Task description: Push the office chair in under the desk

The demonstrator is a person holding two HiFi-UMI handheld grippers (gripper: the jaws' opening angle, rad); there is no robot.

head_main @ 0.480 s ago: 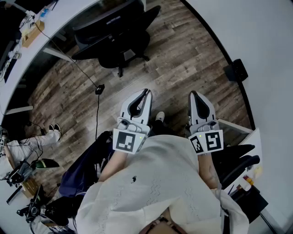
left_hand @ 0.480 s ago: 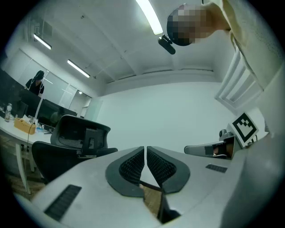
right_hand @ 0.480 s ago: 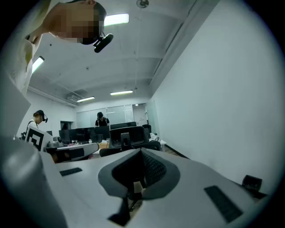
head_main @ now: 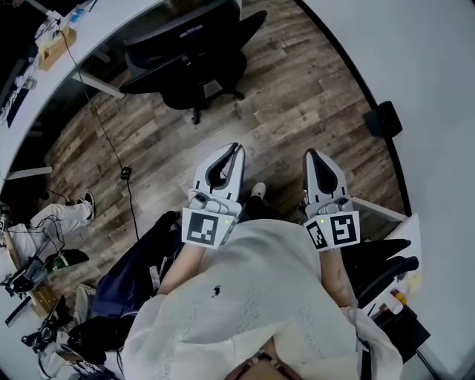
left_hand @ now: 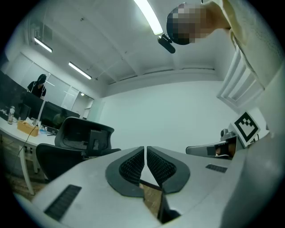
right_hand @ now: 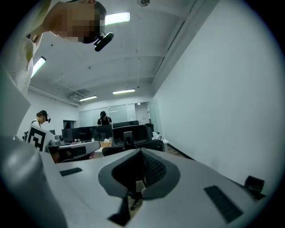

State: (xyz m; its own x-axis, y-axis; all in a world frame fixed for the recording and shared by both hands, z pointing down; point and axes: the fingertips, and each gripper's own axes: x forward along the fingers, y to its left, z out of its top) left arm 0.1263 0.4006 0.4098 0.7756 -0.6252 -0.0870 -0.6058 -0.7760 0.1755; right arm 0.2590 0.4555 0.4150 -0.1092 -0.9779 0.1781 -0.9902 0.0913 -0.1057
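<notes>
Office chair (head_main: 189,67) stood by the desk (head_main: 96,37)
Left gripper (head_main: 236,148) and right gripper (head_main: 310,154) hung well apart from it; jaws together, empty.

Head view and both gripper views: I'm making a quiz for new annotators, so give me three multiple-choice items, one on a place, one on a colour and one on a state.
1. Where is the office chair?
A. Upright beside the white desk, ahead of the person
B. Tipped over on its side
C. Stacked on a shelf

2. What colour is the chair?
A. White
B. Red
C. Black

3. How are the left gripper and the right gripper?
A. Both wide open
B. Both shut, holding nothing
C. Both clamped on the chair

Key:
1 A: the head view shows it standing by the desk, apart from both grippers.
2 C: its seat and back are black.
3 B: each gripper view shows the jaws together with nothing between them.
</notes>
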